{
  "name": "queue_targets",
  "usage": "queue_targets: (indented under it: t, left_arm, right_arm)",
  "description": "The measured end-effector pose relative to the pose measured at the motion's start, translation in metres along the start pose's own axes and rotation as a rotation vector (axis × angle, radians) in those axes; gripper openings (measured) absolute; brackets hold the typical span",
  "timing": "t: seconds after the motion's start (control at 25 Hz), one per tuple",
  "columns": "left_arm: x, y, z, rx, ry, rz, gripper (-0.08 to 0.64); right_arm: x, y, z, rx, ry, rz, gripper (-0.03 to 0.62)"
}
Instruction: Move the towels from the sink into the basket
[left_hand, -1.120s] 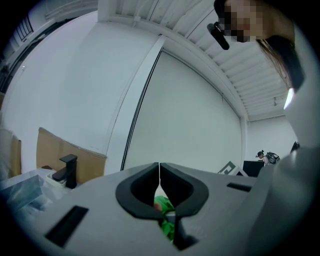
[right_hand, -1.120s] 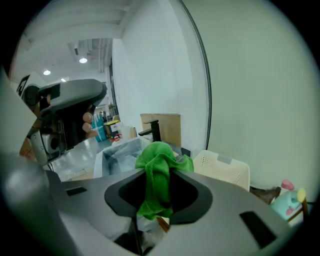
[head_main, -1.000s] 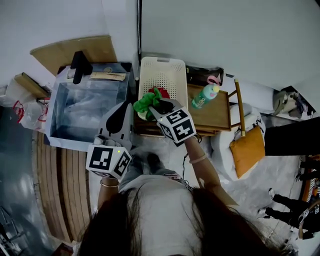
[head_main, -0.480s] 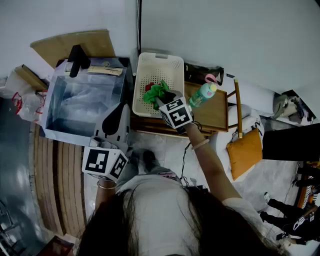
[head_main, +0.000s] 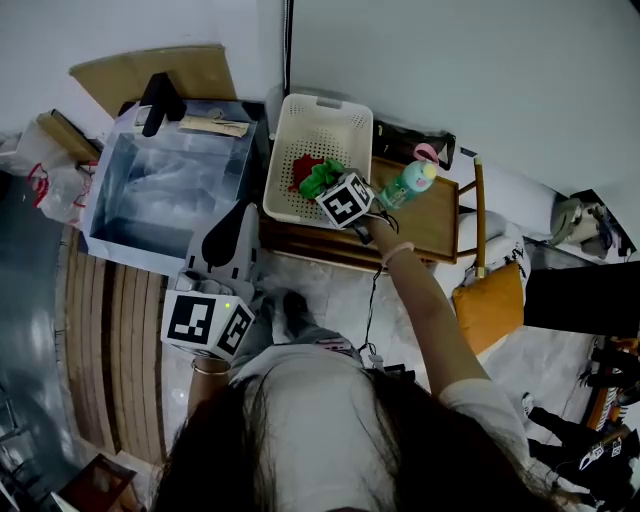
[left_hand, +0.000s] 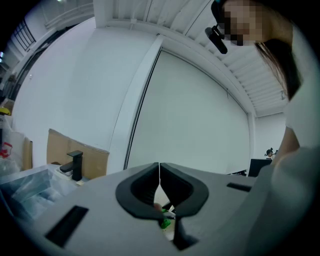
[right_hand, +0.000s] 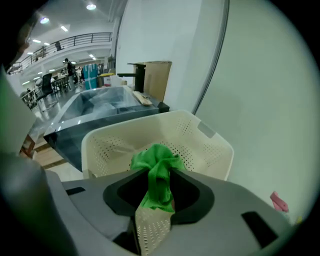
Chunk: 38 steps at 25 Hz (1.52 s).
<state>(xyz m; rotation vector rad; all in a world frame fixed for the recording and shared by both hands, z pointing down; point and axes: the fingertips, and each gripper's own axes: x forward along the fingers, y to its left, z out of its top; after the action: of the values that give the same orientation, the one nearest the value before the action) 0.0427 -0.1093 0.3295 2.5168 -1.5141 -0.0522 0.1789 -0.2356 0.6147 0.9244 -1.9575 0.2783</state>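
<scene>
A white perforated basket (head_main: 340, 130) stands on a low wooden table, with a red towel (head_main: 302, 168) lying inside it. My right gripper (head_main: 327, 186) reaches down into the basket (right_hand: 200, 137) and grips a bunched green towel (head_main: 320, 177). In the right gripper view the green towel (right_hand: 156, 161) sits between the jaws of that gripper (right_hand: 160, 192), which have just been opening a little. The sink (head_main: 110, 220) lies to the left, lined with clear plastic. My left gripper (head_main: 240, 212) hovers at the sink's right edge, tips shut (left_hand: 159, 172) on nothing.
A black faucet (head_main: 160, 102) and cardboard sheet (head_main: 150, 72) stand behind the sink. A green bottle (head_main: 406, 185) sits on the wooden table (head_main: 435, 225) right of the basket. An orange cushion (head_main: 490, 300) and white seat lie further right. Plastic bags crowd the far left.
My right gripper has carried the green towel away from me and down into the basket. The left gripper has hardly moved.
</scene>
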Motion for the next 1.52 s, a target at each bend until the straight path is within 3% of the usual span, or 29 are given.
queue_targets:
  t: [0.2, 0.56, 0.88, 1.24, 1.52]
  left_arm:
    - [-0.001, -0.007, -0.002, 0.0, -0.004, 0.015, 0.011]
    - [-0.001, -0.028, 0.008, 0.047, -0.012, 0.031, 0.01]
    - [0.0, -0.05, 0.013, 0.088, -0.014, -0.008, 0.01]
    - [-0.009, -0.071, 0.013, 0.109, -0.005, -0.052, 0.011]
    - [-0.028, -0.086, 0.016, 0.124, -0.012, -0.102, 0.009]
  right_arm:
    - [0.001, 0.0, -0.008, 0.018, -0.011, -0.002, 0.168]
    - [-0.051, -0.008, 0.008, 0.138, -0.203, -0.016, 0.17]
    - [-0.109, -0.009, 0.02, 0.213, -0.36, -0.075, 0.06]
    - [-0.167, 0.003, 0.027, 0.283, -0.498, -0.13, 0.028]
    - [-0.215, 0.018, 0.024, 0.304, -0.552, -0.183, 0.026]
